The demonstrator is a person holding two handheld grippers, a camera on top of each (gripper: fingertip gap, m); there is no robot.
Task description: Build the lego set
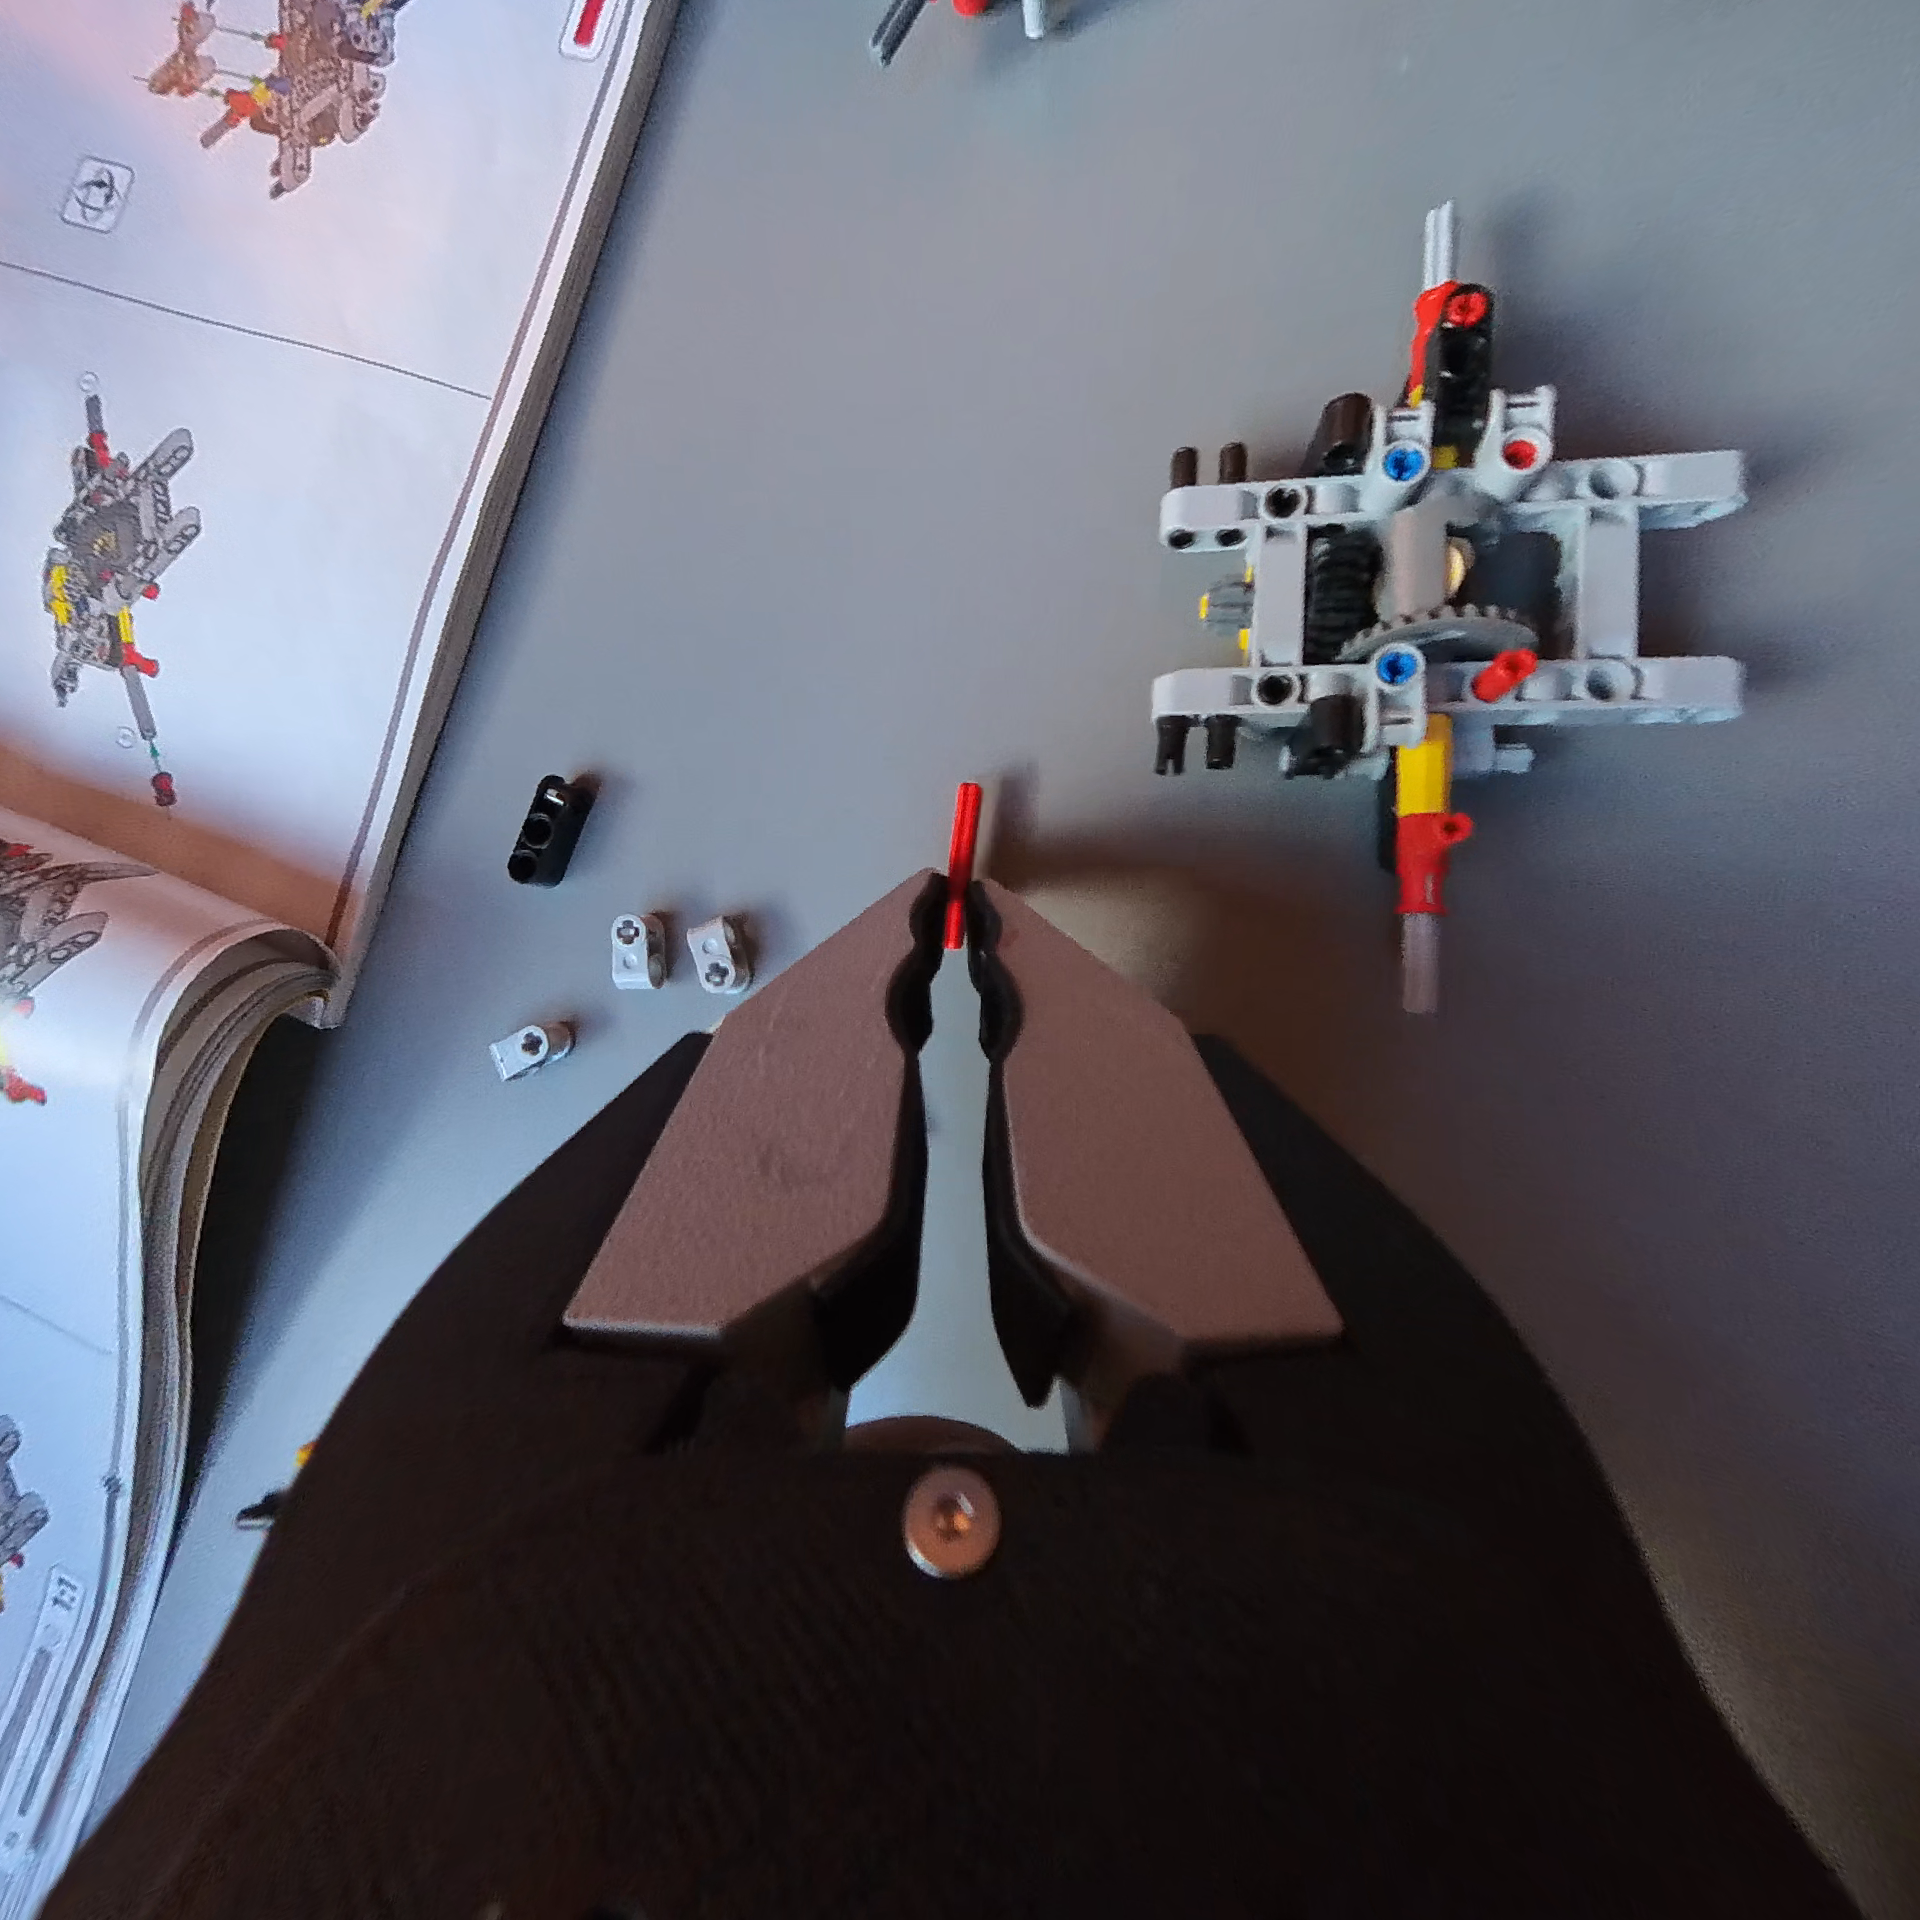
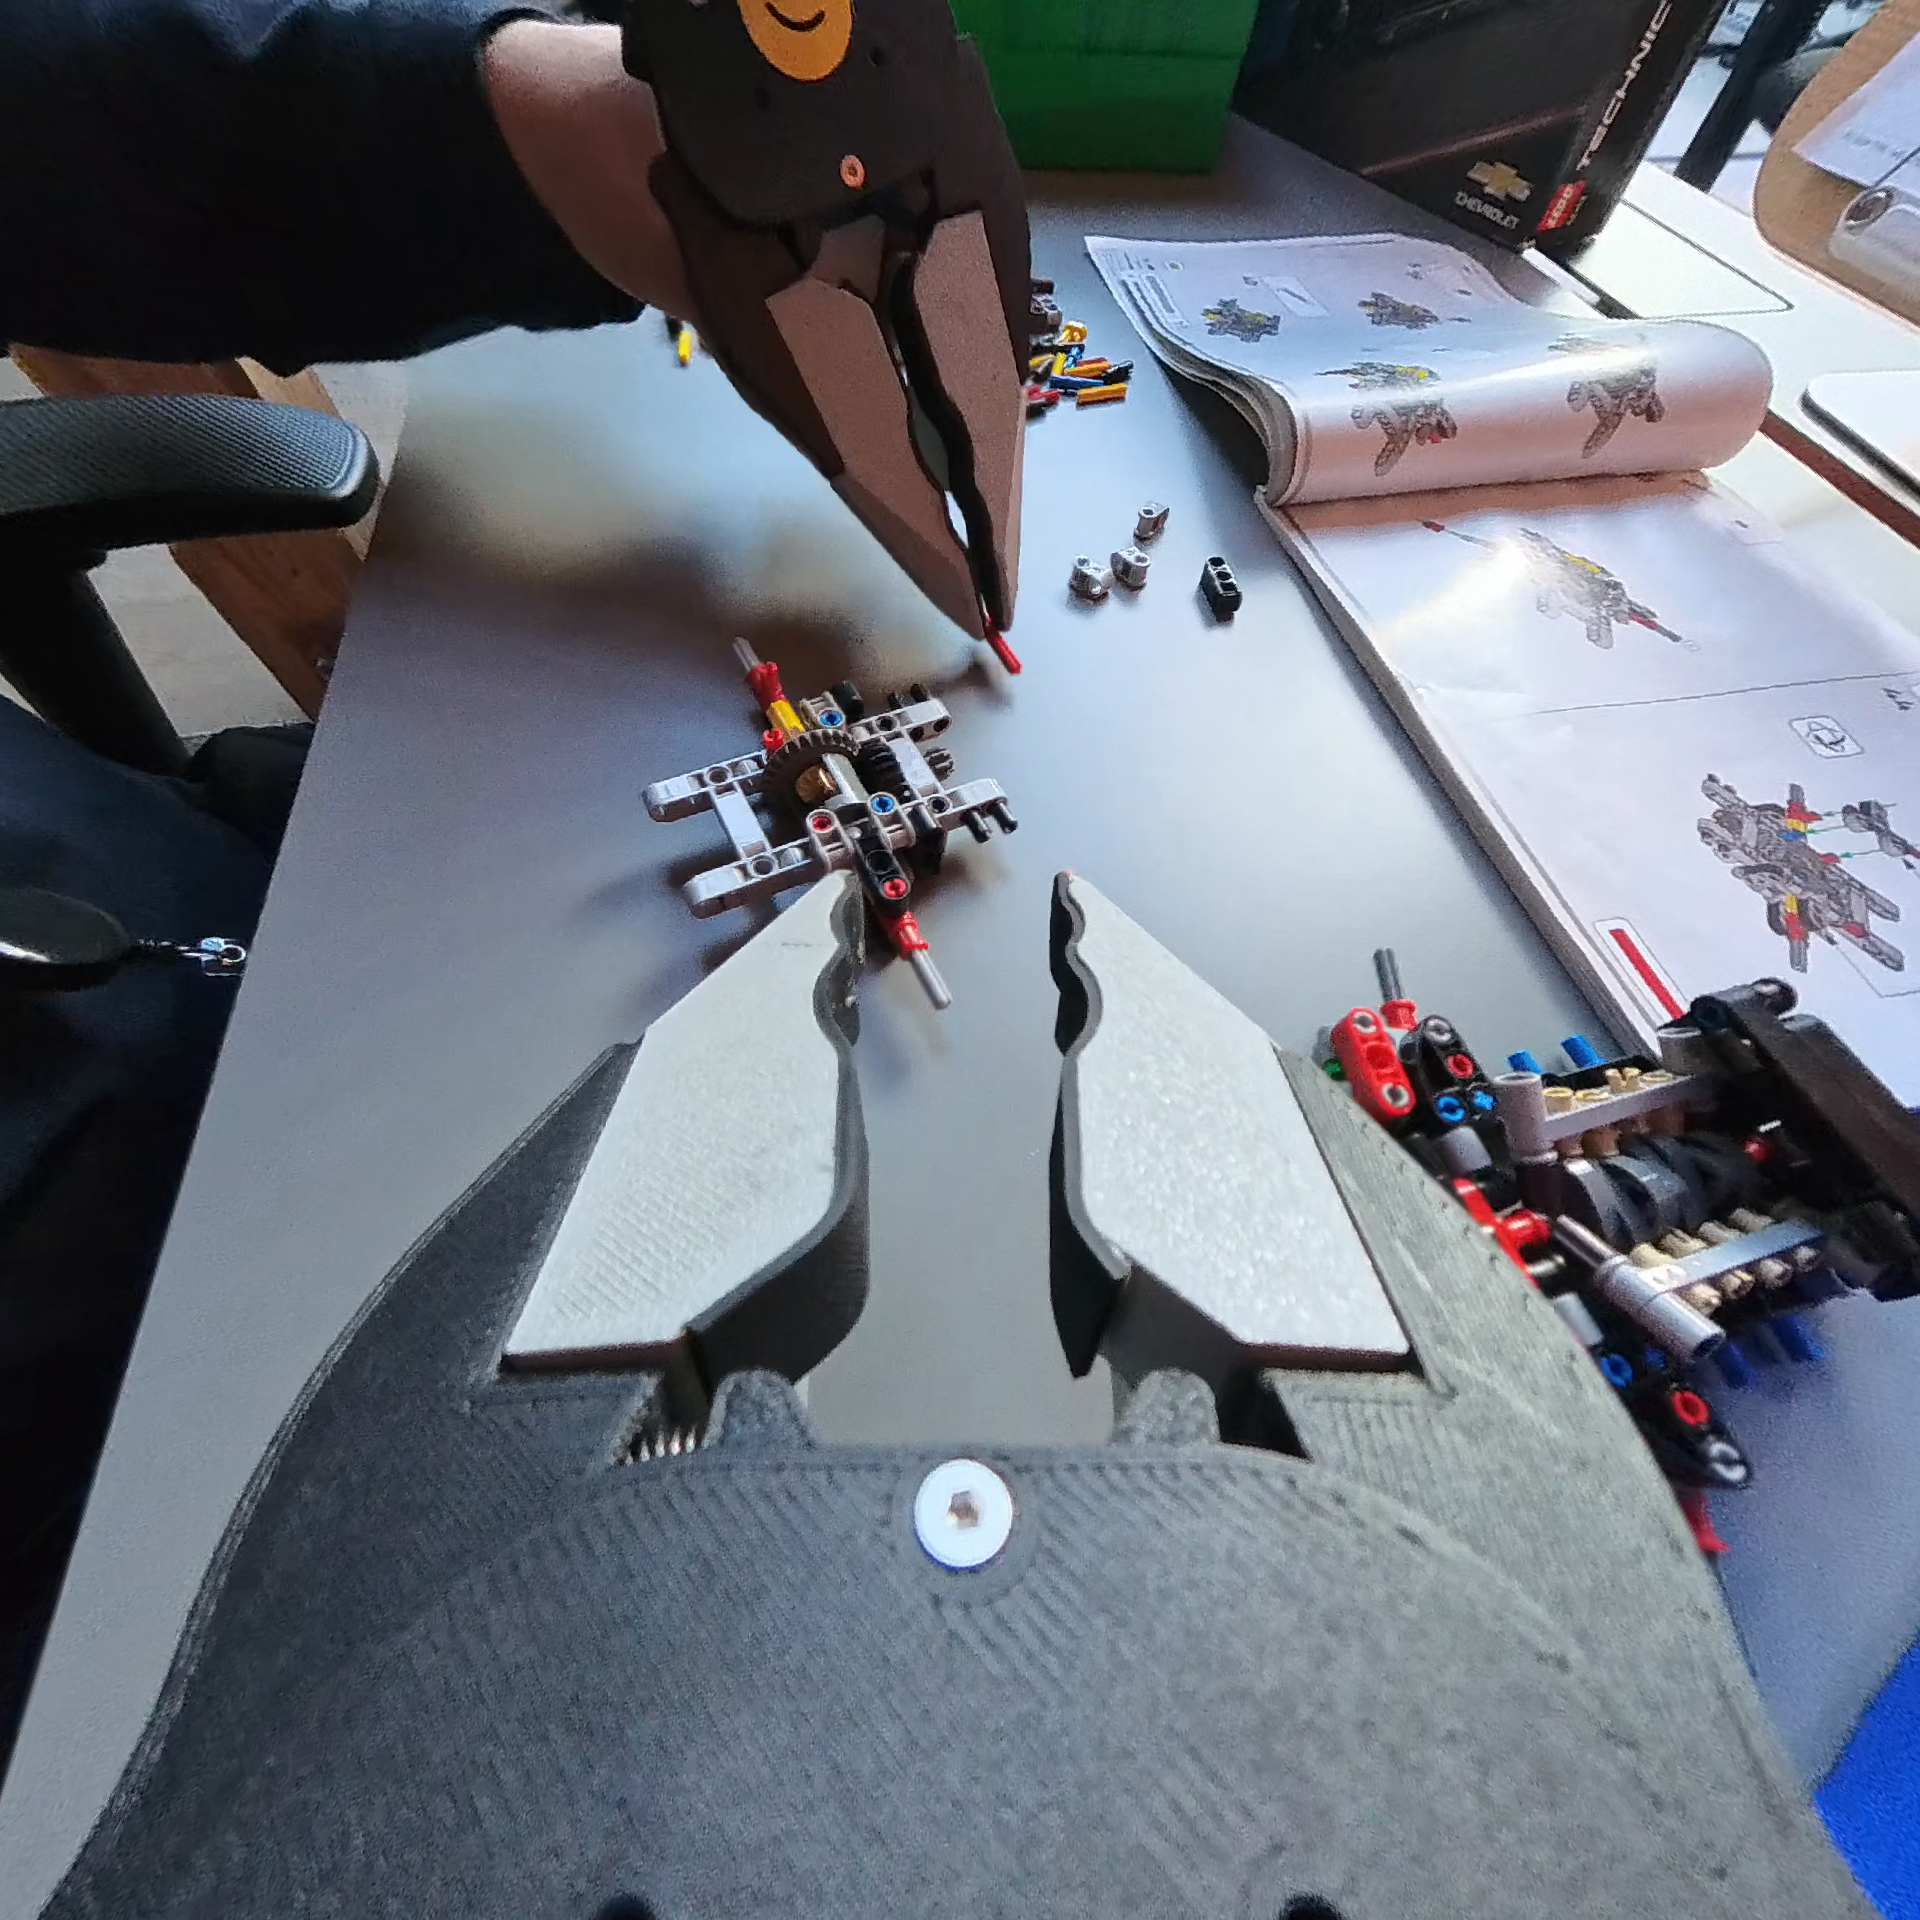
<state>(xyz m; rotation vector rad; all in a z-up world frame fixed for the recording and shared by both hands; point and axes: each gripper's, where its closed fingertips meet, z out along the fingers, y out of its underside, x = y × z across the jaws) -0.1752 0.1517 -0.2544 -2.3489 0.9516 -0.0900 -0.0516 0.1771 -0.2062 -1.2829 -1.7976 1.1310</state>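
Pinching a short red axle (image 1: 958,868) at the very tips of the left gripper (image 1: 957,902), just above the grey table (image 1: 935,416), near the gear assembly (image 1: 1444,582); gripping deeper looking steadier; right gripper (image 2: 961,894) gaping wide, bare, beside that assembly's protruding shaft.

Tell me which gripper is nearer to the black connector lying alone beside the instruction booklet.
Left. The left gripper, shut on a red axle, has its tips a short way from the black connector. The right gripper stands open farther back, beside the grey gear assembly.
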